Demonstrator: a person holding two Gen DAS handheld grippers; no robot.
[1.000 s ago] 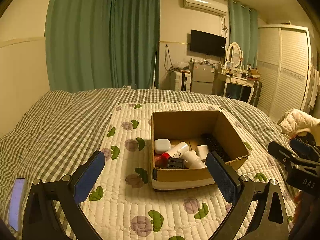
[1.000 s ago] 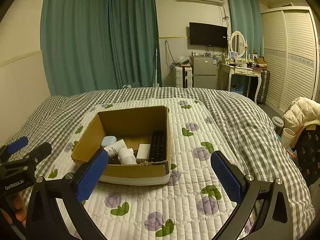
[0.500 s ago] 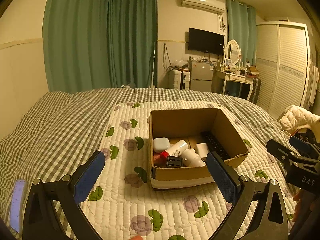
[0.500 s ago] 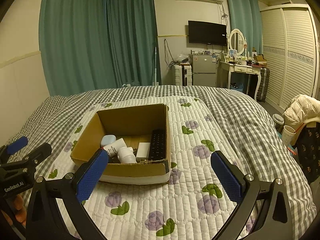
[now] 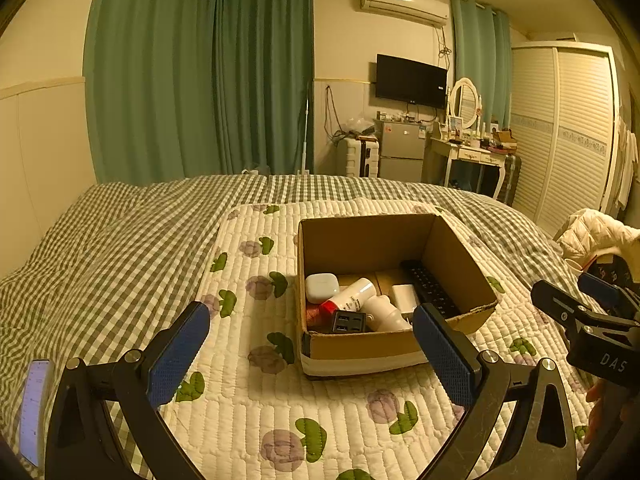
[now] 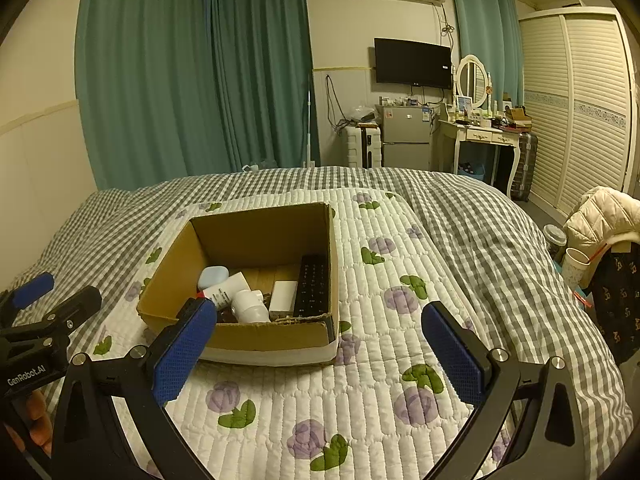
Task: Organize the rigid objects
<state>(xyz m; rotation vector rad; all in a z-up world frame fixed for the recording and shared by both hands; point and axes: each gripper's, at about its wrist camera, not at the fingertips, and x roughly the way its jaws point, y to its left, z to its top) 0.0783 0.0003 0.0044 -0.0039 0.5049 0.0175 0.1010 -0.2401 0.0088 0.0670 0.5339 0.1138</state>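
Observation:
An open cardboard box (image 5: 360,240) (image 6: 260,232) sits on a quilted floral mat on the bed. Inside lie a white earbud case (image 5: 321,287), a white bottle with a red cap (image 5: 352,295), a black USB charger (image 5: 349,322), a white round bottle (image 5: 384,314), a white adapter (image 5: 404,293) and a black remote (image 5: 430,288) (image 6: 312,284). My left gripper (image 5: 312,354) is open and empty, in front of the box. My right gripper (image 6: 320,354) is open and empty, in front of the box's right corner.
The floral mat (image 6: 380,360) lies on a checked duvet (image 5: 100,248). A phone (image 5: 34,408) lies at the left edge. A chair with a white jacket (image 6: 600,216) stands right of the bed. Curtains, a fridge and a dressing table stand beyond.
Both views have drifted slightly. The box and its contents have not moved. Both grippers stay open and empty.

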